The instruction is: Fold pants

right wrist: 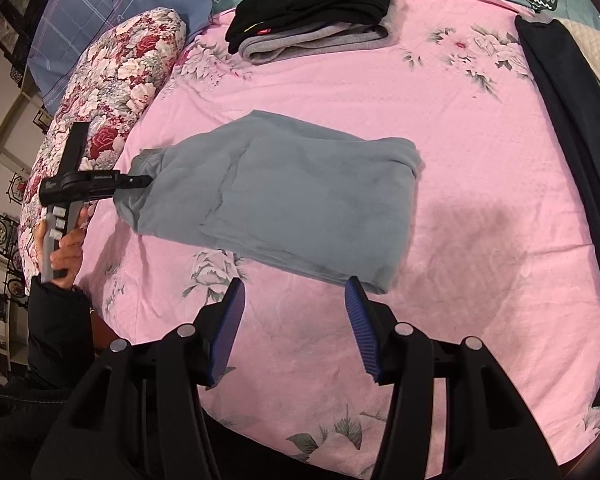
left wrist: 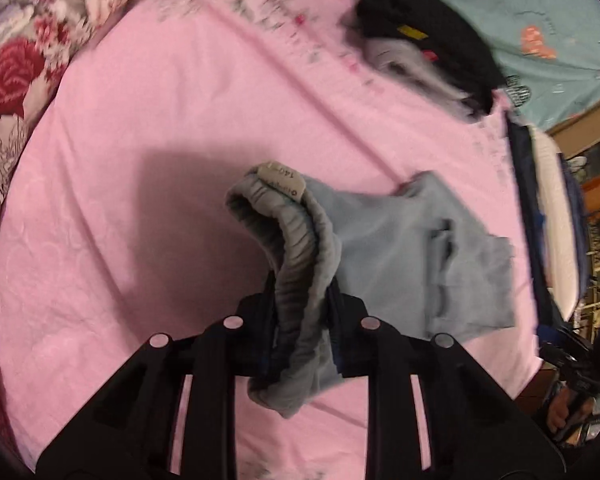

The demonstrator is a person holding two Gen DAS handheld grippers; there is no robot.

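Left tongs (left wrist: 302,300) pinch the grey sweatpants (right wrist: 284,196) at the waistband (left wrist: 292,248); right tongs (right wrist: 296,320) hang wide; carry the waistband across evenly, keeping the edges aligned

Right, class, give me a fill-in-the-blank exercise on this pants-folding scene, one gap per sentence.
1. The left tongs are shut on the ____ of the grey pants.
2. The right tongs are ____ and hold nothing.
3. The pants lie on a ____ bedsheet.
4. The folded clothes at the far edge have a ____ garment on top.

Missing words: waistband; open; pink; black
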